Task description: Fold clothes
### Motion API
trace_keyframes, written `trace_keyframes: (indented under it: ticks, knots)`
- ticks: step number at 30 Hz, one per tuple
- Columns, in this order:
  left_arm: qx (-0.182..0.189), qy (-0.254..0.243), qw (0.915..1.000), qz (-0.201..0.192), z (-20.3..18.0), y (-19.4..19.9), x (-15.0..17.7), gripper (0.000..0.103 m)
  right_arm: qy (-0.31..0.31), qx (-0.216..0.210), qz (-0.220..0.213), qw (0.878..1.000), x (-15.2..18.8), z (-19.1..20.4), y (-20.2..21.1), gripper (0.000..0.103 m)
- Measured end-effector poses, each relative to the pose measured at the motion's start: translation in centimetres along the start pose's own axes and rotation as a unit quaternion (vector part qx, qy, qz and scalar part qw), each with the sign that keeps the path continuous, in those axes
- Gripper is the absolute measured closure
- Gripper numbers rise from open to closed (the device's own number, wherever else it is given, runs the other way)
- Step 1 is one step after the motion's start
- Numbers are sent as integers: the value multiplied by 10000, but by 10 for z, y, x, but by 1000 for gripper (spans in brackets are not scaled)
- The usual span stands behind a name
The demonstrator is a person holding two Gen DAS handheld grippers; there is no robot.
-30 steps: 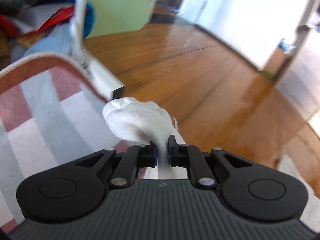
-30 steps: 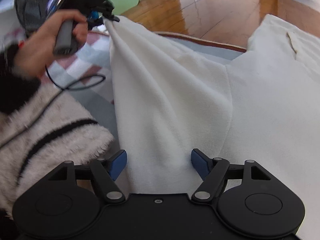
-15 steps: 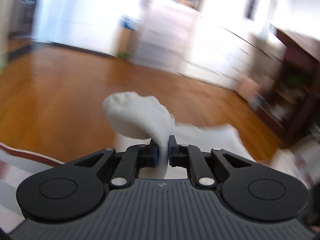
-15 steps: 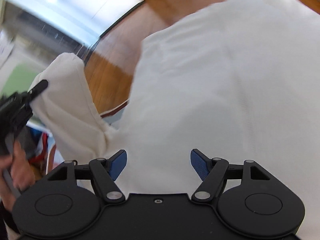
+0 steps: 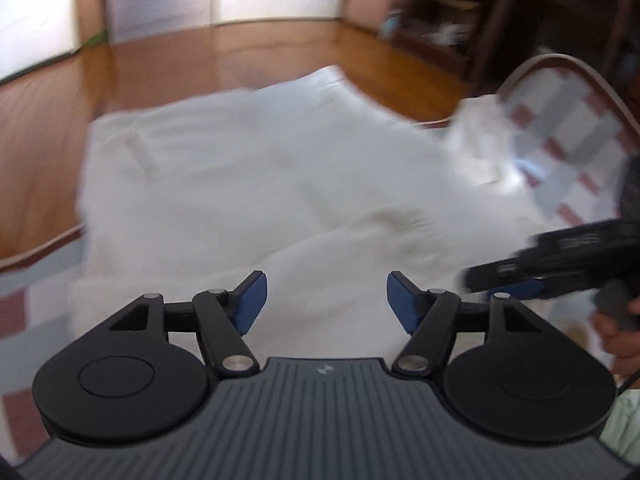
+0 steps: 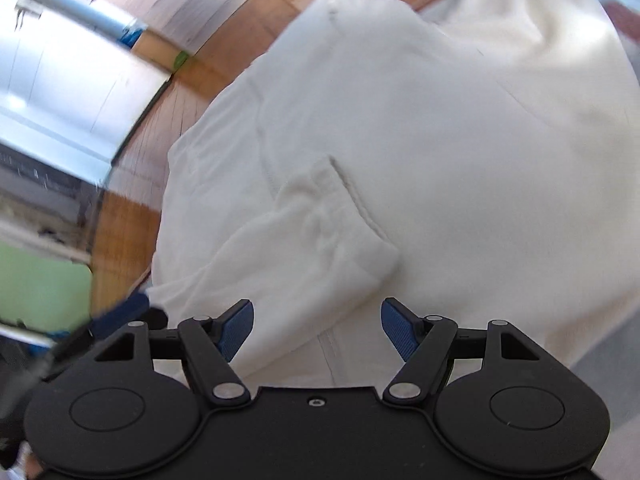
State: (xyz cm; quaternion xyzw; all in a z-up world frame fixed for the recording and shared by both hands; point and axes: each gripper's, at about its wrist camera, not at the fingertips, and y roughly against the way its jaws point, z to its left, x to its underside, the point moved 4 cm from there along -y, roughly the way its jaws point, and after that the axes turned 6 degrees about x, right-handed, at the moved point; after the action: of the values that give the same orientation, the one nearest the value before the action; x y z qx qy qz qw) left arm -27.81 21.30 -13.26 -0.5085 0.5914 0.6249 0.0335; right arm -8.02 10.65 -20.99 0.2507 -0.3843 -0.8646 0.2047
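Item: white garment (image 5: 248, 184), soft fleece-like cloth, spread across a checked rug (image 5: 576, 128) of grey, white and dull-red squares with a brown border, part of it reaching onto the wooden floor (image 5: 168, 64). Condition: one sleeve (image 6: 320, 236) lies folded back over the body of the garment, its cuff end resting on the main panel; seams and a ribbed edge are visible nearby. Left gripper (image 5: 323, 298): jaws spread wide, blue pads well apart, nothing between them, positioned above the near edge of the white garment. Right gripper (image 6: 316, 322): jaws likewise spread wide, empty, poised over the folded sleeve. In the left wrist view the right gripper shows at the right edge as a black body with a blue pad, held by the person's hand (image 5: 618, 320), close to the cloth. In the right wrist view the left gripper's blue tip appears at the lower left, blurred, just beside the garment's edge. Surroundings: dark wooden shelving (image 5: 520, 12) at the far right, pale wall and cardboard boxes (image 5: 90, 12) at the far left; both views carry motion blur.
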Motion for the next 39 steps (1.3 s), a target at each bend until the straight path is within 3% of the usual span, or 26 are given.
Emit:
trace_keyframes:
  ticks: [4,7,10,13,14,15,16,17,19,22,25,30,35,39]
  knots:
    - [-461,1133,9924,117,68,0,-11,36,-235,-213,-90,9995,-4,0,-11,27]
    - [-189,2308,9728,55,116,-1,-9,36,-108,-88,-92,9999,-15,7,-24,26]
    - [-303,2814,9591,-44,142,2,2,36,-177,24,47,9998,-3,4,-39,26]
    - [-799,2791,9569,-82,151,-2,3,36,98,282,-355,9989,3,12,-42,34]
    - [-1098,2756,9549,-136,154,0,6,36,225,412,-540,9974,1,17,-42,49]
    - [-1404,2708,9522,-157,155,1,9,36,365,596,-742,9948,-5,24,-40,78]
    - [-1548,2653,9515,-142,156,2,11,36,547,665,-1020,9910,-12,32,-32,92]
    - [-1659,2618,9506,-144,158,3,12,36,748,629,-1367,9858,-18,43,-16,95]
    - [-1612,2696,9488,-328,162,9,10,36,1177,625,-2027,9701,-27,61,15,96]
    - [-1633,2803,9450,-407,170,13,5,36,1984,1247,-2676,9346,-27,68,53,96]
    - [-1585,3011,9402,-144,176,5,12,36,1911,2056,-2494,9268,-28,32,44,96]
    - [-1380,3204,9366,319,178,-15,25,36,1525,2705,-2009,9291,-34,0,6,95]
    - [-1170,2982,9450,661,169,-22,29,31,2020,2909,-2051,9124,-35,12,2,94]
    - [-1107,2636,9516,1122,155,-31,38,23,2080,2786,-2204,9113,-36,27,9,94]
